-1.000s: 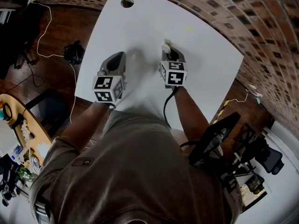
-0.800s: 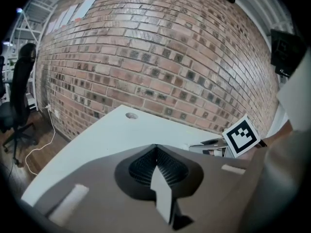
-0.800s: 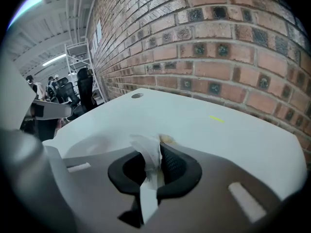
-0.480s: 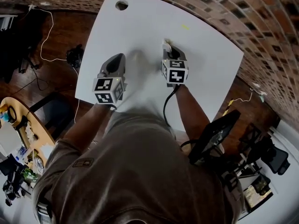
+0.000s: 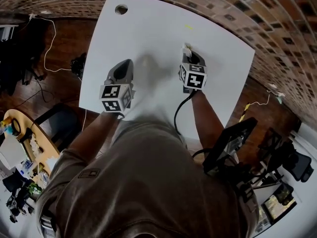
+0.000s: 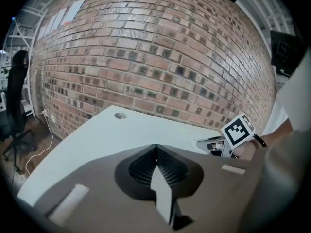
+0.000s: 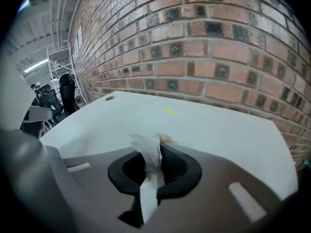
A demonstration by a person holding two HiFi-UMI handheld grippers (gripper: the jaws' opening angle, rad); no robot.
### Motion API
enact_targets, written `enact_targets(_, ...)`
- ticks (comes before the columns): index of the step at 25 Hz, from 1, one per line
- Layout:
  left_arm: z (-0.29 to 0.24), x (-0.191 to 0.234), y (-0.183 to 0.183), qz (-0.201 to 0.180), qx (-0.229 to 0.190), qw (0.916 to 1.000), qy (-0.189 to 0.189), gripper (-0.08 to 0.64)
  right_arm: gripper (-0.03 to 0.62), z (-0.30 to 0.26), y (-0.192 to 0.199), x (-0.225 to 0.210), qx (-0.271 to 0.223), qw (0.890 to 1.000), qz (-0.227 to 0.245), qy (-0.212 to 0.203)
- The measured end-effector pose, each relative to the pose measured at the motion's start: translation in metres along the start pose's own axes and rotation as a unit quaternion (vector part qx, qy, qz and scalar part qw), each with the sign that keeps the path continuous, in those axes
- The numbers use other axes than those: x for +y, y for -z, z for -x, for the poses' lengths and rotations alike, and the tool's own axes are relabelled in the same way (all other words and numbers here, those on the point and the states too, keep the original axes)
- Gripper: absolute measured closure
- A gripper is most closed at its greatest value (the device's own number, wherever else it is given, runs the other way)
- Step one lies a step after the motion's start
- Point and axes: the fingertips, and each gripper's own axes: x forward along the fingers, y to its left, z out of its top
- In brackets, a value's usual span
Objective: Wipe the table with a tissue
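A white tissue (image 7: 148,155) sticks up from between the jaws of my right gripper (image 7: 156,144), which is shut on it; a brownish smear shows at its tip. In the head view the right gripper (image 5: 188,52) rests low over the white table (image 5: 148,29) right of centre, with the tissue (image 5: 186,48) at its front. My left gripper (image 5: 130,63) sits near the table's left front edge, shut with nothing in it; its jaws (image 6: 156,149) meet in the left gripper view.
A round cable hole (image 5: 121,9) lies at the table's far left corner and a small yellow mark (image 5: 189,27) at the far side. A brick wall (image 7: 204,47) runs behind the table. Cables (image 5: 49,38) lie on the wooden floor to the left.
The right gripper with the tissue has slid a little to the right across the table. The left gripper has stayed where it was.
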Motion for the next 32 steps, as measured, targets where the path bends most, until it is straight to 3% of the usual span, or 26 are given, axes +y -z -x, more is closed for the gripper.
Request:
enact_targets(6,0.001,-0.006,-0.004,-0.014,-0.009,0.9999,-0.003,0.558,0.546,0.009,0.009,-0.027,0.003,1.0,-0.013,0.028)
enact_targets(12,0.005,-0.01,-0.007,-0.02,-0.015,0.9997,-0.007,0.558,0.547,0.014,0.006,-0.03,-0.008,0.999,-0.029,0.026)
enact_targets(23,0.012,-0.055,-0.036,-0.04,-0.057,0.9973,0.023,0.558,0.548,0.104,-0.052,-0.031,-0.131,0.991,-0.032,0.013)
enact_targets(32,0.033,-0.118,-0.042,-0.071,-0.088,0.9925,0.047,0.558,0.548,0.185,-0.051,-0.041,-0.193,0.981,-0.022,0.005)
